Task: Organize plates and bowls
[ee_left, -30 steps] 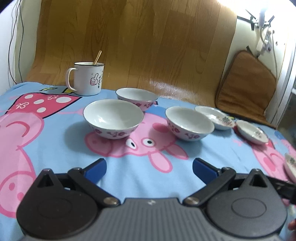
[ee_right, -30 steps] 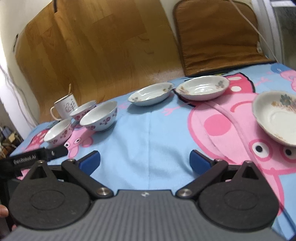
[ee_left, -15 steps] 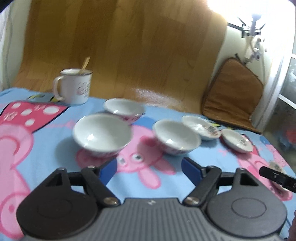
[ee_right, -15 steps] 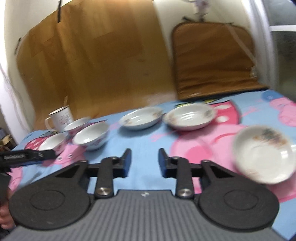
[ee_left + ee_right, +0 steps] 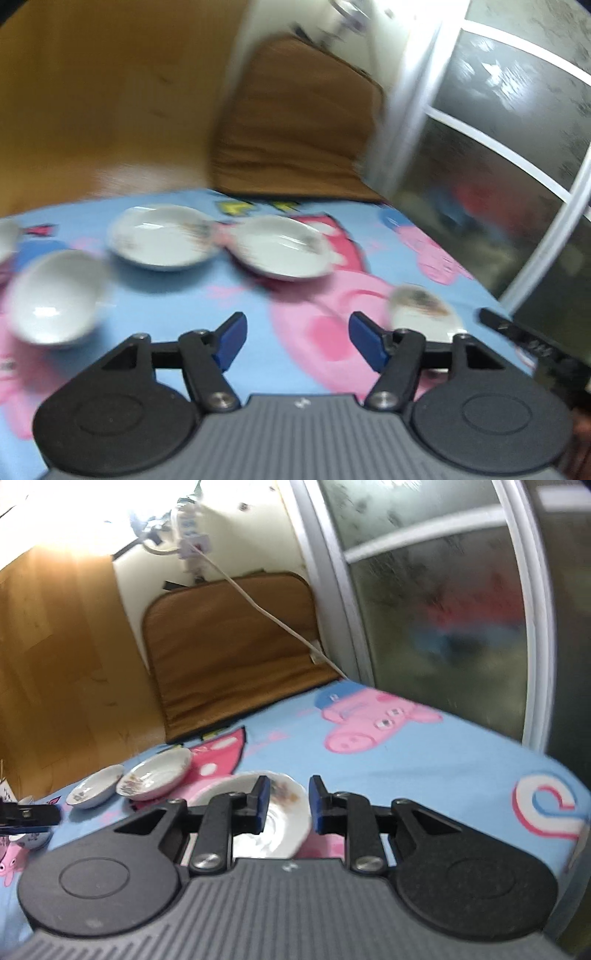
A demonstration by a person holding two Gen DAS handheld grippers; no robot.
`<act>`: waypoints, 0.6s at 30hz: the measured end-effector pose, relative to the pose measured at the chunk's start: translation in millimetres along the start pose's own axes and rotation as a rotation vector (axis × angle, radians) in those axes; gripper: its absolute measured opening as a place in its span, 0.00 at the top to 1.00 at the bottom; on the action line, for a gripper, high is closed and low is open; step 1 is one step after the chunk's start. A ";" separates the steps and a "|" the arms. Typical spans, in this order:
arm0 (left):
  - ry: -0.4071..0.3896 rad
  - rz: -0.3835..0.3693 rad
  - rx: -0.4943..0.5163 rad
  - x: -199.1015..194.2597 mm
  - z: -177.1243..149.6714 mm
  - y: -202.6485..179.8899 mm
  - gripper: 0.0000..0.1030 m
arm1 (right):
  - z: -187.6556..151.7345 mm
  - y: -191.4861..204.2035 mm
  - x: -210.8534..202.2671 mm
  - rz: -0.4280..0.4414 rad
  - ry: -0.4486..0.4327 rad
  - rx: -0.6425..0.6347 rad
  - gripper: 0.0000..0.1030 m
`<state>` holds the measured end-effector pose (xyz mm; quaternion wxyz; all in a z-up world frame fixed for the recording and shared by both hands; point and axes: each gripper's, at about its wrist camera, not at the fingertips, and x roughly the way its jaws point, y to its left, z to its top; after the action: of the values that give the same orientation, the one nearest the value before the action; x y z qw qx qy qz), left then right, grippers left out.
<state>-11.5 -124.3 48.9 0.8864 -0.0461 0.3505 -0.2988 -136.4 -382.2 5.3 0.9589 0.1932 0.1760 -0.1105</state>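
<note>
Blue pads: left gripper [image 5: 297,341] closing, nothing between; right gripper [image 5: 286,805] narrowed since, plate [image 5: 275,814] just beyond; cartoon cloth [image 5: 406,771].

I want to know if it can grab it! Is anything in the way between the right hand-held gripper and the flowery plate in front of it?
Nothing visible. The right hand-held gripper sits just over the flowery plate, with its jaws narrowly apart and not touching it.

Both wrist views look low across the cartoon tablecloth [image 5: 177,295], sharing its plates [image 5: 153,775]
</note>
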 end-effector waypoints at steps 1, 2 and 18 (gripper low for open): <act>0.021 -0.017 0.004 10.8 1.9 -9.7 0.41 | -2.2 -2.9 -2.1 0.006 0.006 0.004 0.75; 0.042 -0.033 0.008 20.7 3.0 -19.9 0.42 | -3.9 -4.5 1.1 0.011 0.016 0.005 0.75; 0.174 -0.031 0.016 86.4 -4.3 -64.9 0.86 | -9.2 -16.8 25.8 0.089 0.140 0.041 0.87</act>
<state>3.2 -225.4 13.3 0.8483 -0.0184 0.4231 -0.3179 -120.3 -397.2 -18.0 0.9441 0.2276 0.2315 -0.0576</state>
